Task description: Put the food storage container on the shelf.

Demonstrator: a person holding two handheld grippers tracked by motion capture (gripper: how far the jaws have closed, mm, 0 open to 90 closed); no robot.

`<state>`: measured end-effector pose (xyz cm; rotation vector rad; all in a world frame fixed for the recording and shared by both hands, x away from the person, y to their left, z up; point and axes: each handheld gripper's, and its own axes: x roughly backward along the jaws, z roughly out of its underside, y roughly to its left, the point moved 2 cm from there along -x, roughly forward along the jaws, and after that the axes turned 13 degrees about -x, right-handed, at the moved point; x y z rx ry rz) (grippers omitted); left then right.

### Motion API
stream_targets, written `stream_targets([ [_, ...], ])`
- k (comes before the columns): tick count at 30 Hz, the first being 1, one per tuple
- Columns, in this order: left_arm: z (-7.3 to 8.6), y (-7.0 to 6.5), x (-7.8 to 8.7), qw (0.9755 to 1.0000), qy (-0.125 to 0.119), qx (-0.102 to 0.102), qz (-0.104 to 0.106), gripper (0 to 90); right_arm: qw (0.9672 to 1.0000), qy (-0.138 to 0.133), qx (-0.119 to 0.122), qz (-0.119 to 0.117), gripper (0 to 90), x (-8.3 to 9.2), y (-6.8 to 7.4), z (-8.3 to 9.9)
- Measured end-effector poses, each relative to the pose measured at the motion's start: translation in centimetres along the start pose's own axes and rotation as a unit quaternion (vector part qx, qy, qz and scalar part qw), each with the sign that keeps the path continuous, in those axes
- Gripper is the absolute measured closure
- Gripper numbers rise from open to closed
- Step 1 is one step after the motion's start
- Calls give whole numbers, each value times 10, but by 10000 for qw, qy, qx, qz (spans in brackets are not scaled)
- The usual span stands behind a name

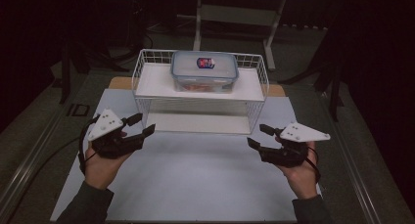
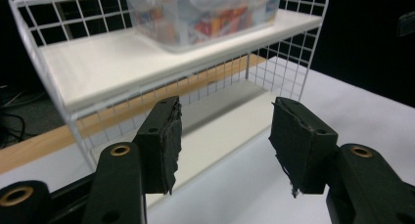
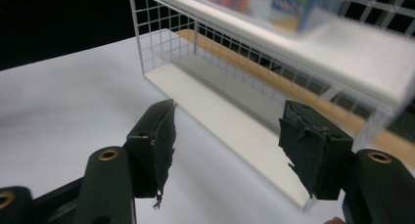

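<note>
**Both grippers hanging empty below the shelved container**

You're holding the left gripper point(image 1: 139, 124) and right gripper point(image 1: 258, 136) low over the white table sheet point(image 1: 195, 180), one off each front corner of the wire rack point(image 1: 142, 70). Both sets of jaws are standing spread, nothing between the pads, so you're carrying nothing.

The food container point(image 1: 204, 70) is sitting on the rack's upper shelf point(image 1: 151, 84), roughly centred, lid on. That's likely why your hands are flanking the rack symmetrically: a wide box at that height is suiting a two-sided grab, one gripper per short end.

Materials:
- Container: clear rigid plastic, rounded rectangular, blue-trimmed lid with a label. Colourful contents are showing through the wall point(image 2: 205, 18); can't tell what they are, the right gripper view is blurring there.
- Rack: thin white wire grid with raised side rails, flat matte white shelf boards, lower shelf point(image 1: 195, 122) bare.
- Pads point(image 2: 164, 145): black foam-like facing, edges fraying and torn.

The side rails are looking like the snag risk for your jaws.
</note>
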<state>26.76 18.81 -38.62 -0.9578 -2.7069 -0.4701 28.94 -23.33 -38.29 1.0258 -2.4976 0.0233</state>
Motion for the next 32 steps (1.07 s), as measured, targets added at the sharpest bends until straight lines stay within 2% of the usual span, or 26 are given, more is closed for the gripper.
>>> stream_targets([
  [3, 9, -5, 4, 10000, 4, 43, 21, 446, 9999, -25, -119, 47, 379, 5, -5, 11],
  [8, 40, -18, 16, 9998, -16, 183, 12, 445, 9993, -18, -317, 179, 378, 22, -14, 36],
  [12, 55, -22, 23, 9996, 29, 285, -66, 444, 9991, -2, -321, 290, 377, 29, -16, 49],
  [24, 84, -22, 42, 9984, 90, 500, -259, 437, 9962, -116, -735, 447, 371, 51, -23, 86],
  [27, 90, -22, 41, 9978, 135, 592, -249, 436, 9954, -153, -803, 500, 371, 53, -26, 90],
  [32, 93, -22, 37, 9978, 206, 571, -277, 435, 9952, -122, -787, 564, 369, 50, -30, 95],
])
